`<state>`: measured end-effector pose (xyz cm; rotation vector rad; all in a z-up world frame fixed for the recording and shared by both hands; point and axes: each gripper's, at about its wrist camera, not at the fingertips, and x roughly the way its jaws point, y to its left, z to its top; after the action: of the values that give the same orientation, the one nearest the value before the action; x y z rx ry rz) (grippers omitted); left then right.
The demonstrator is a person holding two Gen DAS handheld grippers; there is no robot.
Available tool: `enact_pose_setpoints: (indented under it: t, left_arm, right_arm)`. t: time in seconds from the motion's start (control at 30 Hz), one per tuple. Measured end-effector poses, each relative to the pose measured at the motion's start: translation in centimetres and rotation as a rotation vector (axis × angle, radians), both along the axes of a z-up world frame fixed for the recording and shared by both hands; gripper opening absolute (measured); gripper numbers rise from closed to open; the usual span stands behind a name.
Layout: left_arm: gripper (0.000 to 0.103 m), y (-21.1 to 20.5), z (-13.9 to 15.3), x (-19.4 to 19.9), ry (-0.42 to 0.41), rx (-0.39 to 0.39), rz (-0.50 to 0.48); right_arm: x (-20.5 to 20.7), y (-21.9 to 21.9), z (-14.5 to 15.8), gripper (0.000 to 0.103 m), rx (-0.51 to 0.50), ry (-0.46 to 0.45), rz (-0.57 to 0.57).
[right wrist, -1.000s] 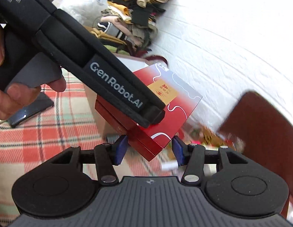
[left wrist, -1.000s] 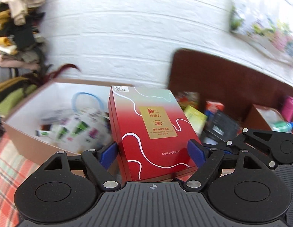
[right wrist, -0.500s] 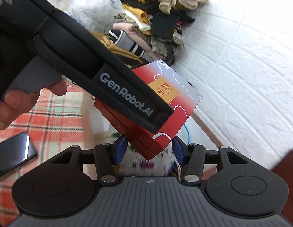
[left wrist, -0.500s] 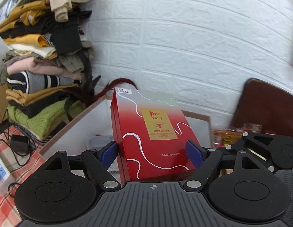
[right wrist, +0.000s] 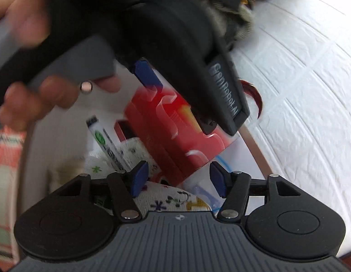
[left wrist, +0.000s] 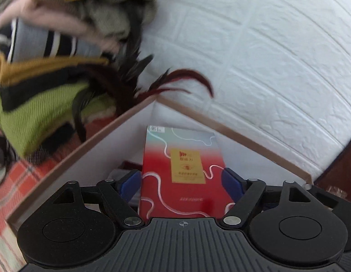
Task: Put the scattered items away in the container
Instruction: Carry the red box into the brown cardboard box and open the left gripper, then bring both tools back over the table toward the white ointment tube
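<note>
The red box [left wrist: 184,172] sits tilted inside the open cardboard box [left wrist: 80,145] between both grippers, the left gripper [left wrist: 182,181] and right gripper [right wrist: 179,179] having just been spreading their jaws, pads clear of it

Your left gripper [left wrist: 182,181] sits over the near side of the box [left wrist: 84,145], with the carton [left wrist: 182,170] between its jaws and inside the box walls. Left of the box, a pile of folded clothes [left wrist: 39,72] lies on the checked cloth [left wrist: 16,185]. Feathers [left wrist: 175,81] lie over the box's far corner; the wall [left wrist: 266,56] stands behind. Your right gripper [right wrist: 177,179] is near the carton, above a tube [right wrist: 107,145] and printed pouch [right wrist: 171,199] in the box.
</note>
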<state>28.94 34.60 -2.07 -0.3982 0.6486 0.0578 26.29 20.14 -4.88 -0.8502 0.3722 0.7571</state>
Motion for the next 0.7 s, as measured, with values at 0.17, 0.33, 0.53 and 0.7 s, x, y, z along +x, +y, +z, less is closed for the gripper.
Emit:
enact_pose_setpoints:
  t: [0.17,0.33,0.53,0.7]
  left_arm:
    - [0.096,-0.6,0.2,-2.3,-0.019,0.049,0.020]
    - [0.103,-2.1,1.7,-5.9,-0.037,0.142,0.044]
    - [0.103,-5.1,4.3,-10.9,-0.098,0.256,0.079]
    - [0.103,-8.7,4.9,-14.8,-0.081,0.252,0.101]
  right_arm:
    - [-0.3,-2.2,1.0,0.083,0.097,0.030,-0.035]
    - [-2.3,-5.3,2.7,0.097,0.244,0.077,-0.059]
    - [-5.9,-10.9,5.2,0.102,0.428,0.131,-0.098]
    - [-8.3,-15.5,5.9,0.102,0.622,0.269,-0.172]
